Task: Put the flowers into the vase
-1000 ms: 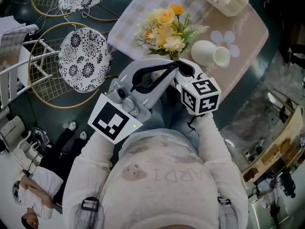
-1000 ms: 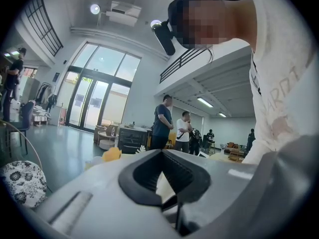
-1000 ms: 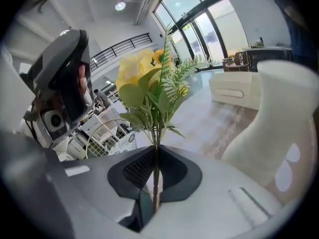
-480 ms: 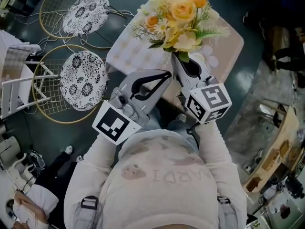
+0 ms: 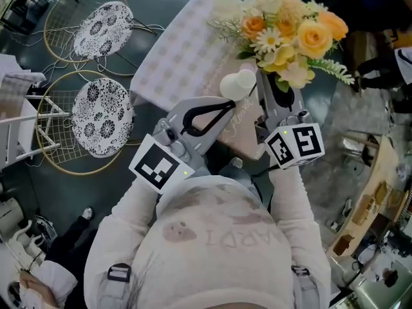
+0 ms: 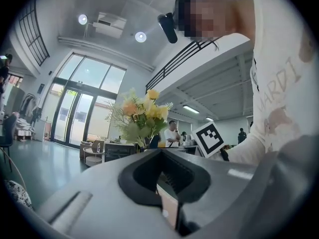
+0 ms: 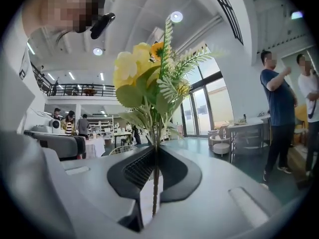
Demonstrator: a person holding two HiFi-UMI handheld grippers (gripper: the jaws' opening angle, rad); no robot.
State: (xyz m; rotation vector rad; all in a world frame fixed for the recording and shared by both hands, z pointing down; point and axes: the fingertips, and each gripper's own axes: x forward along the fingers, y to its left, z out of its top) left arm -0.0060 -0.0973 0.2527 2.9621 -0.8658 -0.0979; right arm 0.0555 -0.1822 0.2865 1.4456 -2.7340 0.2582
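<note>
tabletop (image 5: 187, 50) below, flowers (image 5: 293, 31) between right jaws

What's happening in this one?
A person is working with a handheld gripper in each hand. The right gripper is closed on the stem of a bunch of yellow and orange flowers and holds it in the air above the table. The left gripper is shut and empty, with its tip near the white vase, which seems to lie on its side. The flowers are not yet in the vase.
</note>
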